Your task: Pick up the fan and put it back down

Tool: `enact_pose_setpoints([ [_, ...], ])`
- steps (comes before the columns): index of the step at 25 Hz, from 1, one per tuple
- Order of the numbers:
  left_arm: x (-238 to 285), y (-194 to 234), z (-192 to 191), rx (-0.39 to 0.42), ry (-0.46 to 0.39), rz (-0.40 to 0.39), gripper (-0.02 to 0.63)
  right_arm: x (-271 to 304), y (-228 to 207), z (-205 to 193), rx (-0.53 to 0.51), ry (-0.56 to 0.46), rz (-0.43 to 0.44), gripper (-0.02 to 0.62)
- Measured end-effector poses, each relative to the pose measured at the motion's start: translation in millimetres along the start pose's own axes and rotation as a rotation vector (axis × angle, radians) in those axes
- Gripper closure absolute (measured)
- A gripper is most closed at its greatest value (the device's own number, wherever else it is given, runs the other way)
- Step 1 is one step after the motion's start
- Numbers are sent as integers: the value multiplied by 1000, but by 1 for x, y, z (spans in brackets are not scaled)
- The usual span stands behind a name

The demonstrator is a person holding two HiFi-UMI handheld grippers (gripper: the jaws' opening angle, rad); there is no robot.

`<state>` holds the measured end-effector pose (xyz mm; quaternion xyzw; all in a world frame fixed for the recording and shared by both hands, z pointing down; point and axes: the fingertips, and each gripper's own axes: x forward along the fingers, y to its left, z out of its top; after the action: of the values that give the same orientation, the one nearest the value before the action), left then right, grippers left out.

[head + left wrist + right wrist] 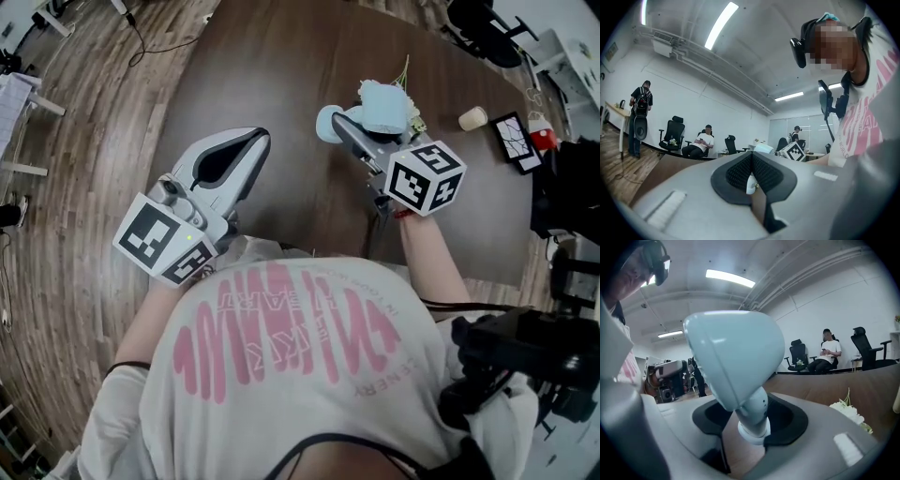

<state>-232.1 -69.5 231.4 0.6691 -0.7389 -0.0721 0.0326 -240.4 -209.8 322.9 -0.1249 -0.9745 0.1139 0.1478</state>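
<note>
While in right gripper, pale-blue round-headed fan.

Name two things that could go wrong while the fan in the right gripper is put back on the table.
1. The fingers of the right gripper clamp only the narrow neck of the fan, beneath its big head; it may twist or slip.
2. White flowers lie close by on the table, so the fan could come down on them and tip.

the small pale blue fan is held tilted above the table, neck between the right tongs.
</note>
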Motion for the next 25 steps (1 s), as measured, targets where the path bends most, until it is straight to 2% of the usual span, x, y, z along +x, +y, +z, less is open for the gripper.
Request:
enact_pose_setpoints([
  [9, -22, -13, -2, -67, -12, 30, 589, -39, 38, -12, 20, -23, 14, 380],
  [19, -39, -26, -12, -41, 12, 49, 589, -80, 66, -13, 41, -56, 40, 380],
  [25, -51, -16, -8, 1, 27, 52, 589, -90, 88, 1, 5, -67, 22, 382],
])
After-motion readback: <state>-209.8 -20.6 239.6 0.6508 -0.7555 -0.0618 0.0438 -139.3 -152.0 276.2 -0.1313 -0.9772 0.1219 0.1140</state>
